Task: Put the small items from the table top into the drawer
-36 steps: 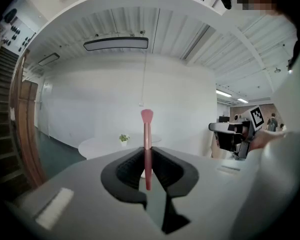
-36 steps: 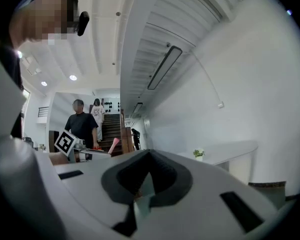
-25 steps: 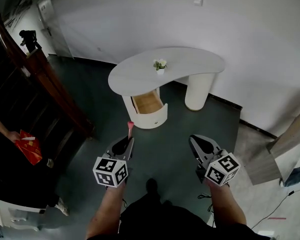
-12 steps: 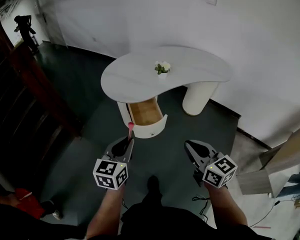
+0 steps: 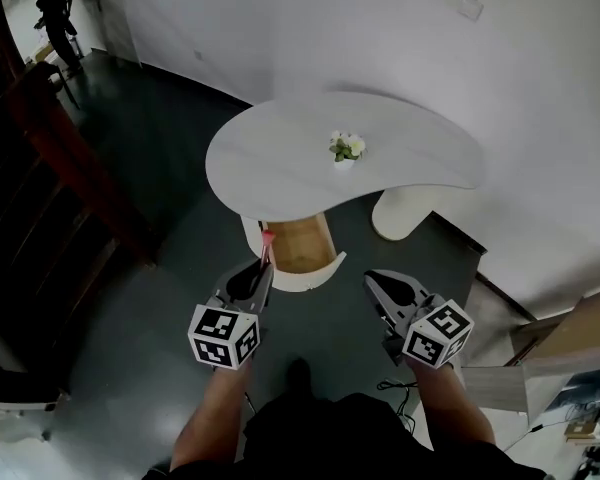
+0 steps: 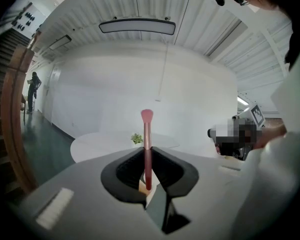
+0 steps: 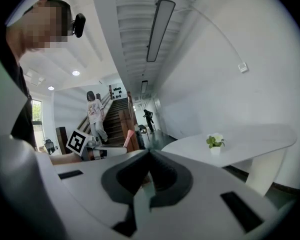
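My left gripper (image 5: 263, 268) is shut on a slim pink brush (image 5: 267, 238), whose head sticks out past the jaws and points at the open wooden drawer (image 5: 300, 246). The left gripper view shows the brush (image 6: 147, 134) standing upright between the closed jaws. My right gripper (image 5: 372, 280) is beside it, jaws together with nothing in them. The drawer hangs under a white kidney-shaped table (image 5: 280, 158). A small potted plant (image 5: 345, 150) stands on the table top. Both grippers are in front of the table, apart from it.
A rounded white table leg (image 5: 405, 213) stands right of the drawer. A dark wooden stair rail (image 5: 70, 158) runs along the left, with a person (image 5: 55, 13) far back. Cardboard sheets (image 5: 570, 338) lean at the right. Dark floor lies between me and the table.
The table and drawer have come closer and lower in the head view as both grippers moved toward them. The brush tip now overlaps the drawer's front. The person with the red item at left is gone.
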Demonstrator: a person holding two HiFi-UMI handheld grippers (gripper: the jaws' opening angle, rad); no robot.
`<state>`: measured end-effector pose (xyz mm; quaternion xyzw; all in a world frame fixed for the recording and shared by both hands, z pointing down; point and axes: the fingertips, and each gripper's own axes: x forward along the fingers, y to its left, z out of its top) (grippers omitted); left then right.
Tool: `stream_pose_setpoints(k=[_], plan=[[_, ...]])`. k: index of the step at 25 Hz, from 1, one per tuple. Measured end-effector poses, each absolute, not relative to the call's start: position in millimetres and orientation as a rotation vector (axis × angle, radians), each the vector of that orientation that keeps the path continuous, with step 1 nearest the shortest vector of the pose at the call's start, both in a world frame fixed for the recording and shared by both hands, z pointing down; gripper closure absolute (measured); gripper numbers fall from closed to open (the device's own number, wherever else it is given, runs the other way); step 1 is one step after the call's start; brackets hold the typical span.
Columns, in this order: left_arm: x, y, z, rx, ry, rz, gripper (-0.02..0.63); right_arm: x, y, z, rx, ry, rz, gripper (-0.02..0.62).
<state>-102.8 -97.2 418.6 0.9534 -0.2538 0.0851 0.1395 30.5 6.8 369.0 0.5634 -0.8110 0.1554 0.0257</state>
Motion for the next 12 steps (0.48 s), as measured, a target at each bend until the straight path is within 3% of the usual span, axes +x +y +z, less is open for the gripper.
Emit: stream_pose_setpoints(k=[12], plan=[[-87, -145, 423, 2.686, -0.871, 0.263, 0.554, 57, -82, 378, 1.594, -2.649, 0.531, 0.584]])
